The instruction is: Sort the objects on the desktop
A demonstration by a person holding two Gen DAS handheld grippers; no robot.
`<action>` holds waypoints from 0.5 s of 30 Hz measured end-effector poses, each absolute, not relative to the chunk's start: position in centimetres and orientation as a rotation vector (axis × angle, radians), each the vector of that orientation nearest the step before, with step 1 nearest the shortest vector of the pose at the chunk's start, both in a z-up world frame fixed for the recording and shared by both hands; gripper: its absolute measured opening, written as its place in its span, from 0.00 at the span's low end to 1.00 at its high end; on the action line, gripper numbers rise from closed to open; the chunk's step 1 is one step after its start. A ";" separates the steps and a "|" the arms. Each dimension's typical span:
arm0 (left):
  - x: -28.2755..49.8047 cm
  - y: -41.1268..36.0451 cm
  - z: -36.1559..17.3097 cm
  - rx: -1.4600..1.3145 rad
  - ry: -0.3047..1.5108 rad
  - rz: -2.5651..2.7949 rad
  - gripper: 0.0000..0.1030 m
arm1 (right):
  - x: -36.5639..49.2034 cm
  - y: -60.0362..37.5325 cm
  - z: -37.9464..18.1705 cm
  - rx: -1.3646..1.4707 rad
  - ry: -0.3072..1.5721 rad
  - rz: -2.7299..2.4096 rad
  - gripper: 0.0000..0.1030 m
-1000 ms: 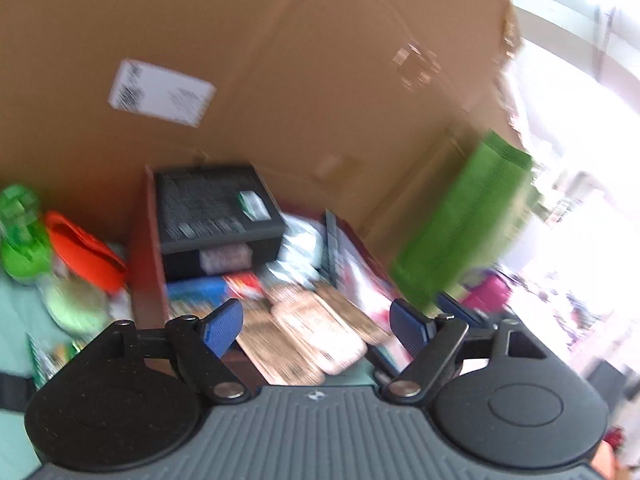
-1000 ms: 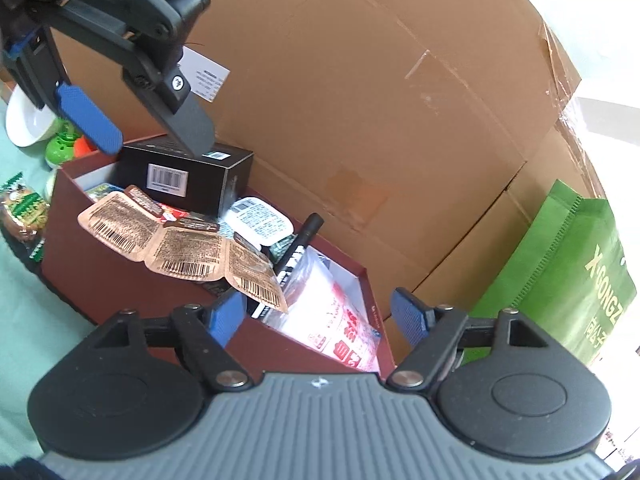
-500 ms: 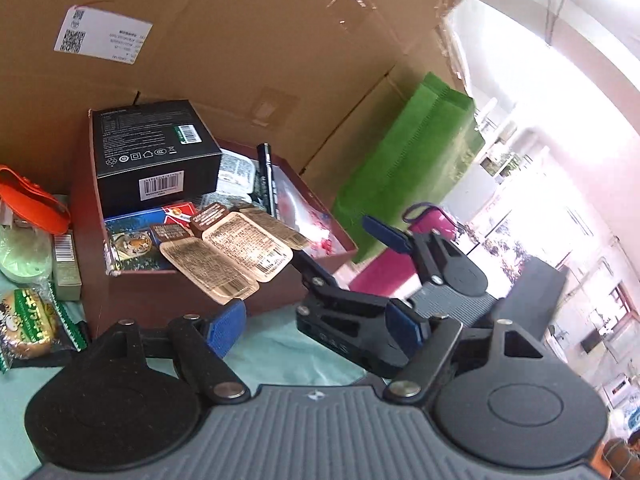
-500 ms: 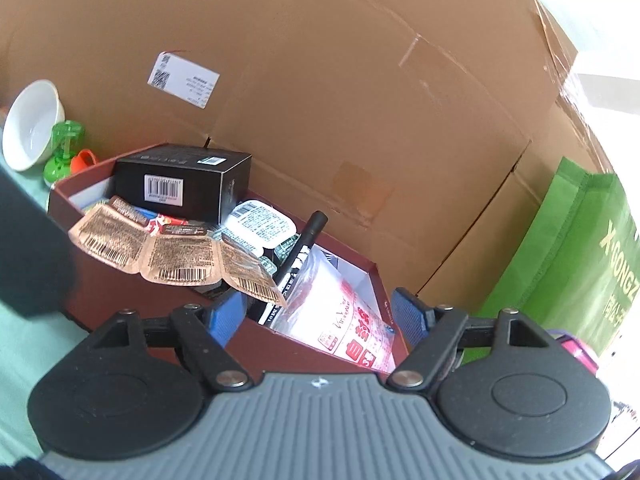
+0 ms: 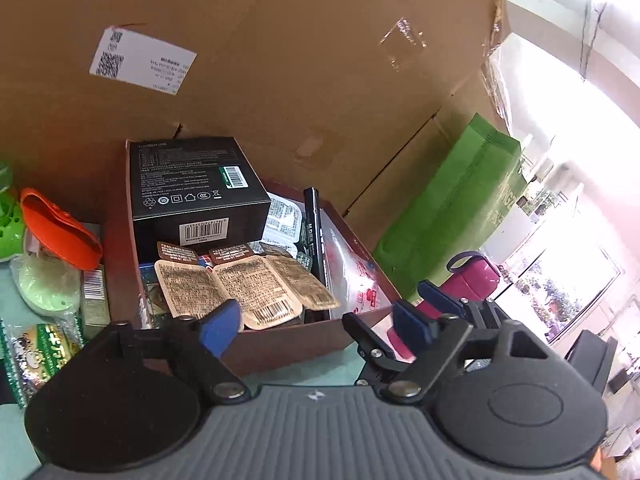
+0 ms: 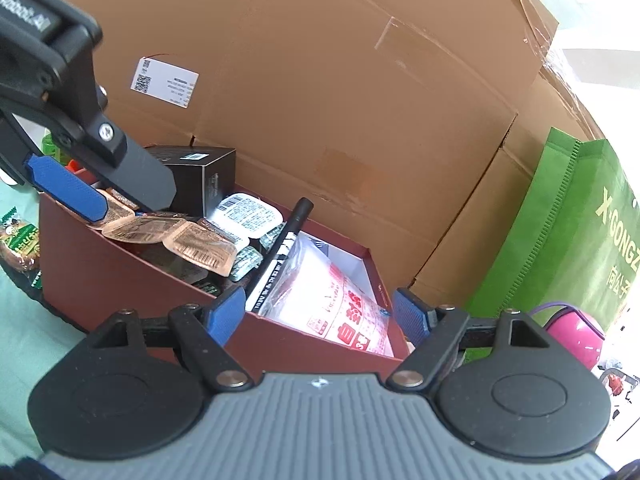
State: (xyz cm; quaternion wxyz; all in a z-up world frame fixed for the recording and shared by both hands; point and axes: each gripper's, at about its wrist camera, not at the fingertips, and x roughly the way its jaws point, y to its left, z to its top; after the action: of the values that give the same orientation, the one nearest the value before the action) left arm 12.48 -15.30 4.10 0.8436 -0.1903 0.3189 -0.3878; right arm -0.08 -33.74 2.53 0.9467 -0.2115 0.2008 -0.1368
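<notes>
The green bag (image 6: 568,232) reads "X-GONGZ"; the clear packet (image 6: 340,316) "自封袋".

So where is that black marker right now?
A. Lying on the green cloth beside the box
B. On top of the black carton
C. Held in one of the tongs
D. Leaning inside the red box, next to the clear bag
D: the marker leans inside the red box against the clear bag; neither tongs hold anything.

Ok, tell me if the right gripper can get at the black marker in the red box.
Probably yes: the right gripper is open, and the black marker lies on top, uncovered, just beyond its fingers.
</notes>
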 end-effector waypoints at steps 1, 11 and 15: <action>11.8 -15.2 4.3 -0.386 0.653 -0.806 0.99 | -0.2 -33.6 2.5 -0.424 0.410 -0.271 0.79; 4.1 -13.9 5.4 -0.198 0.415 -0.651 1.00 | -4.5 -32.7 3.4 -0.176 0.384 -0.196 0.95; 1.9 -13.6 4.9 -0.127 0.413 -0.563 1.00 | -6.4 -31.8 3.2 -0.137 0.412 -0.219 0.95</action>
State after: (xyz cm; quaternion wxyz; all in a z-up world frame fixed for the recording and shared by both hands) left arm 1.89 -13.63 4.86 0.9376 -0.0621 0.2024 -0.2758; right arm -6.43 -31.85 3.18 0.9706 -0.0679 0.2040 -0.1086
